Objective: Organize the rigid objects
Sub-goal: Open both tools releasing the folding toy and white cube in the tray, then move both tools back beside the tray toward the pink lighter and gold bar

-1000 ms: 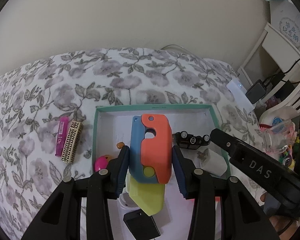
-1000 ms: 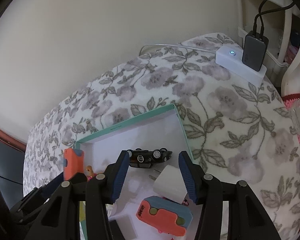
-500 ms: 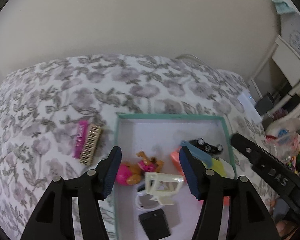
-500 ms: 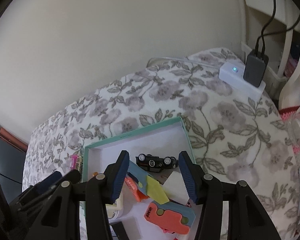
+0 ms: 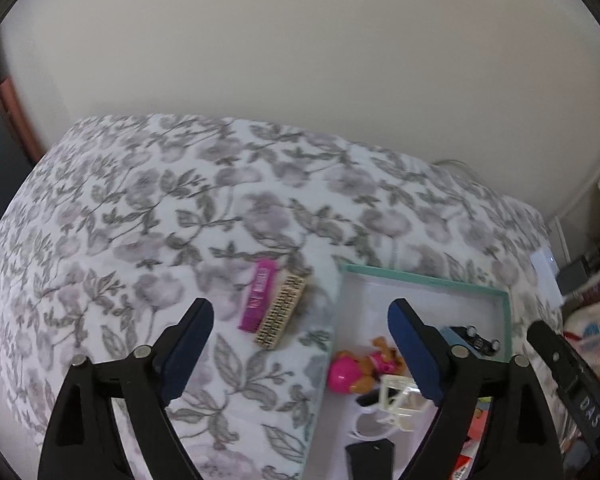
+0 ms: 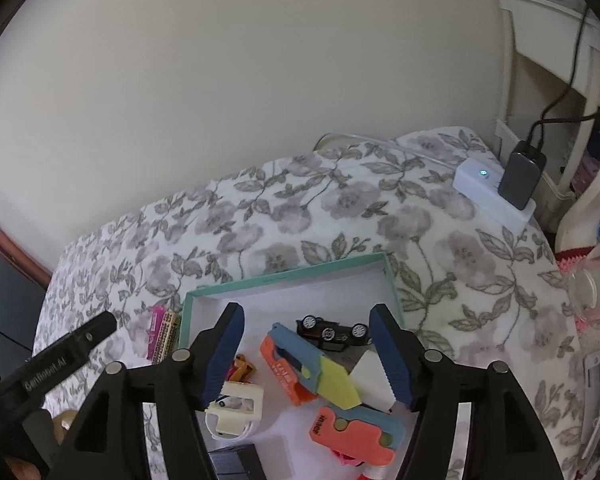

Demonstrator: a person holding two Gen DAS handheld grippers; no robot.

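A teal-rimmed white box [image 6: 288,276] lies on the floral bedspread; it also shows in the left wrist view [image 5: 420,277]. It holds an orange, blue and yellow toy [image 6: 308,364], a second orange and blue toy [image 6: 356,430], a black toy car [image 6: 334,331], a white block [image 6: 370,376], a cream plastic piece [image 6: 238,404] and a pink figure [image 5: 346,374]. A magenta bar [image 5: 258,296] and a patterned bar [image 5: 282,310] lie side by side left of the box. My left gripper [image 5: 302,350] is open and empty above the box's left rim. My right gripper [image 6: 308,354] is open and empty over the box.
A white power strip [image 6: 492,192] with a black charger [image 6: 520,178] sits at the bed's far right corner. White furniture [image 6: 556,52] and cluttered items stand to the right. A cream wall runs behind the bed. The bedspread [image 5: 140,220] stretches left of the box.
My left gripper let go of the orange, blue and yellow toy, which now lies in the box. It opened wide and swung left toward the two bars. The right gripper pulled back a little.
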